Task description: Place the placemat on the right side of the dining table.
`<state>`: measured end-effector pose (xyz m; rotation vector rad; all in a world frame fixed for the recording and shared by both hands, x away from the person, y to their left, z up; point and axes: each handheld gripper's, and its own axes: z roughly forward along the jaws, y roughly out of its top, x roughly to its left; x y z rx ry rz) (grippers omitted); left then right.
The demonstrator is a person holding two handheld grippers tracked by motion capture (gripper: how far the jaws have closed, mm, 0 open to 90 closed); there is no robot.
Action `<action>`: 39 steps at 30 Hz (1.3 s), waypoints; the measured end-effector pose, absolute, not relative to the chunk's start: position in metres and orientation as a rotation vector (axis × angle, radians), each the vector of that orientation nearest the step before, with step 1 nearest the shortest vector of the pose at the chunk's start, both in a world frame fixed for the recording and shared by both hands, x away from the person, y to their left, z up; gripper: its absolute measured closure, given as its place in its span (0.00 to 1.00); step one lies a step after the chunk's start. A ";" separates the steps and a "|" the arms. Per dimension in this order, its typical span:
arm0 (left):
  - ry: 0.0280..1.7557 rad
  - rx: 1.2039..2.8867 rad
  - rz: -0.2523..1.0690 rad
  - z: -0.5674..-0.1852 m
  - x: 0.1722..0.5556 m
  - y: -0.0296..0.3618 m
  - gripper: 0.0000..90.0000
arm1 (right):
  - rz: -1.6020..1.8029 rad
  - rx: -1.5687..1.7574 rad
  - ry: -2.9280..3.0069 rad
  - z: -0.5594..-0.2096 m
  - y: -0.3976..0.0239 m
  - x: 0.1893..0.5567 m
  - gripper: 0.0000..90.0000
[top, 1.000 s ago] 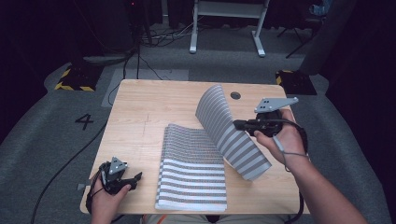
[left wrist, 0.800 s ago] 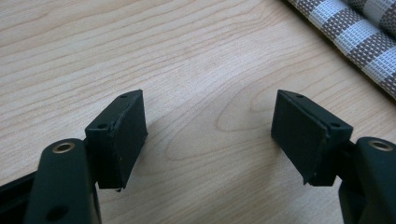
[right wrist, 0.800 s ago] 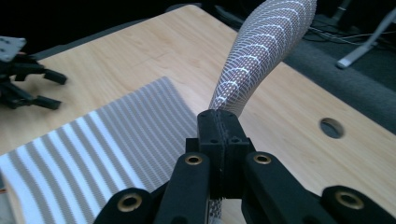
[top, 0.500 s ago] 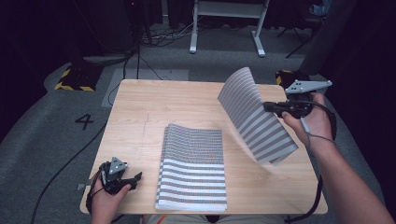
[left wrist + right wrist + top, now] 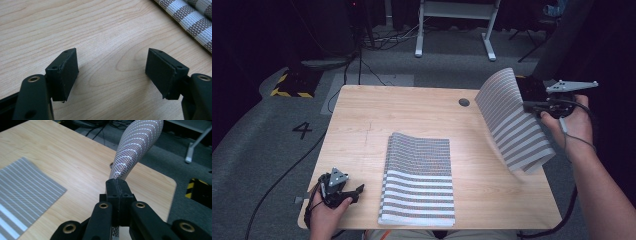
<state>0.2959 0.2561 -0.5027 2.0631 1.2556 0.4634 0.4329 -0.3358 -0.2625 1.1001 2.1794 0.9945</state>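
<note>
Right hand-held gripper (image 5: 117, 195) clamped on striped mat (image 5: 135, 147); left hand-held gripper (image 5: 112, 72) apart over bare table (image 5: 100, 30).

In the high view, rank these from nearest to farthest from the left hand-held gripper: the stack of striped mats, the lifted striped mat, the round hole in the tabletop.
From the left hand-held gripper, at the table's near left corner:
1. Stack of striped mats, just to its right, lying flat at the near middle.
2. Round hole in the tabletop, toward the far right.
3. Lifted striped mat, hanging from the right hand-held gripper at the right edge.

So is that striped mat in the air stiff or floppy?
Probably semi-stiff: the striped mat bows in one smooth curve from the right gripper rather than hanging limp. Likely light, since a pinch at one edge carries it. Its woven mesh probably grips fairly well.
</note>
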 end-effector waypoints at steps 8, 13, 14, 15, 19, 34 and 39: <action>1.253 2.065 0.458 -0.502 0.296 0.256 0.30 | 0.917 1.142 2.136 -0.263 -0.365 0.435 1.00; 1.256 2.065 0.463 -0.503 0.296 0.256 0.30 | 0.893 1.146 2.150 -0.273 -0.364 0.436 1.00; 1.255 2.067 0.460 -0.502 0.296 0.256 0.30 | 0.898 1.147 2.156 -0.277 -0.361 0.436 1.00; 1.254 2.066 0.459 -0.502 0.296 0.256 0.30 | 0.905 1.150 2.166 -0.280 -0.358 0.436 1.00; 1.255 2.067 0.460 -0.502 0.296 0.256 0.30 | 0.931 1.135 2.202 -0.295 -0.349 0.437 1.00; 1.254 2.062 0.465 -0.503 0.296 0.256 0.30 | 0.970 1.038 2.352 -0.330 -0.309 0.423 1.00; 1.253 2.061 0.464 -0.503 0.296 0.256 0.30 | 0.968 1.020 2.392 -0.344 -0.301 0.418 1.00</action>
